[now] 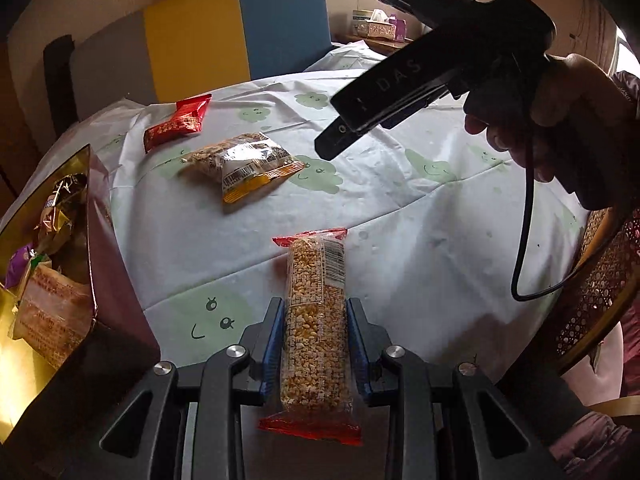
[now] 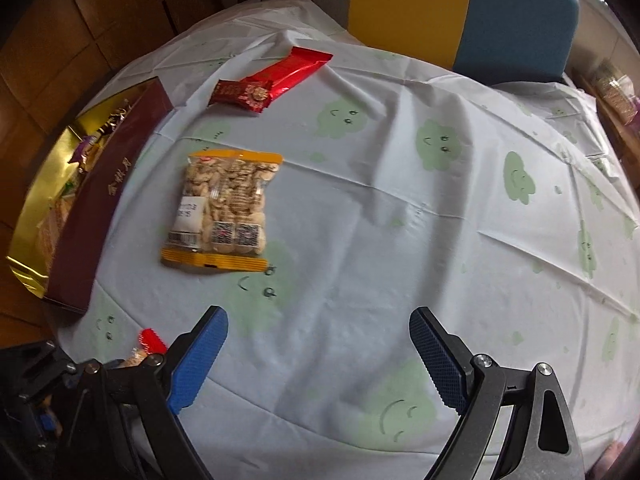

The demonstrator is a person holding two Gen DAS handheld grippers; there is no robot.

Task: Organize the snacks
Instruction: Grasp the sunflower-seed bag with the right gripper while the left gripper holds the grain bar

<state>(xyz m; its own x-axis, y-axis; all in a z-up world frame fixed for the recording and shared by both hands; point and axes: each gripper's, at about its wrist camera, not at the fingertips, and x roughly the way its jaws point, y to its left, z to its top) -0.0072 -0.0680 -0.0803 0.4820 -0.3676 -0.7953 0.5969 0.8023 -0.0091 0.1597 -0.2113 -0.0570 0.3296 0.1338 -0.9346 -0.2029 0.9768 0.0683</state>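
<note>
My left gripper (image 1: 315, 308) is shut on a long puffed-grain bar in clear wrap with red ends (image 1: 316, 304), held above the table. A clear peanut packet with orange ends (image 1: 244, 168) (image 2: 224, 208) lies flat mid-table. A red snack bar (image 1: 178, 122) (image 2: 272, 80) lies farther back. The gold-lined gift box with dark red walls (image 1: 116, 248) (image 2: 108, 196) sits at the left and holds several snacks. My right gripper (image 2: 318, 336) is open and empty over bare cloth; its body (image 1: 400, 92) shows in the left wrist view.
The table carries a white cloth with green smiley clouds (image 2: 400, 220). A yellow-and-blue chair back (image 1: 240, 32) stands behind it. A rattan chair (image 1: 600, 280) is at the right. A black cable (image 1: 524, 240) hangs from the right gripper.
</note>
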